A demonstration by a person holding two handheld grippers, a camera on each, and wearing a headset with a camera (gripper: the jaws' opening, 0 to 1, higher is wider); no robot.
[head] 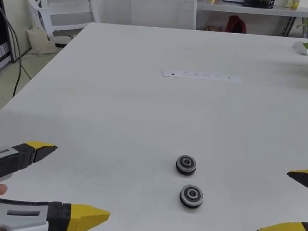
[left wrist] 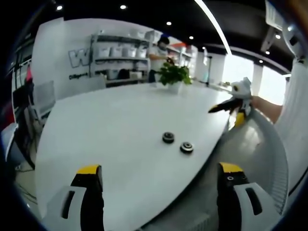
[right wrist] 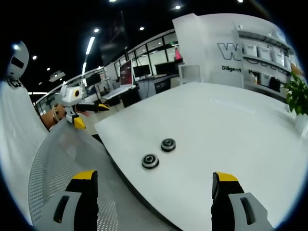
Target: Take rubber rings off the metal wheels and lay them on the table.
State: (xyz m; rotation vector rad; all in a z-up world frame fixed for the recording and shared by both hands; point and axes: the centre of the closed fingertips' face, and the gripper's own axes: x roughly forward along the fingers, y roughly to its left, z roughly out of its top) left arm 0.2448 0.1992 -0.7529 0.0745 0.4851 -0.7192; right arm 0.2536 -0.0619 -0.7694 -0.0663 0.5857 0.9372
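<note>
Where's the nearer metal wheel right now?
In the head view the nearer wheel sits low and right of centre on the white table, just nearer than the other wheel, between the left gripper and the right gripper.

Two metal wheels (head: pixel 186 165) (head: pixel 192 196), two grippers, one left gripper (head: pixel 82 181) and one right gripper (head: pixel 273 202), one worktop (head: pixel 119 93), one potted plant (left wrist: pixel 173 74), one label strip (head: pixel 202 75).

A white chair (head: pixel 163 11) stands beyond a thin white strip (head: pixel 202 75), and a potted plant (left wrist: pixel 173 75) sits before shelving (left wrist: pixel 113 48).
</note>
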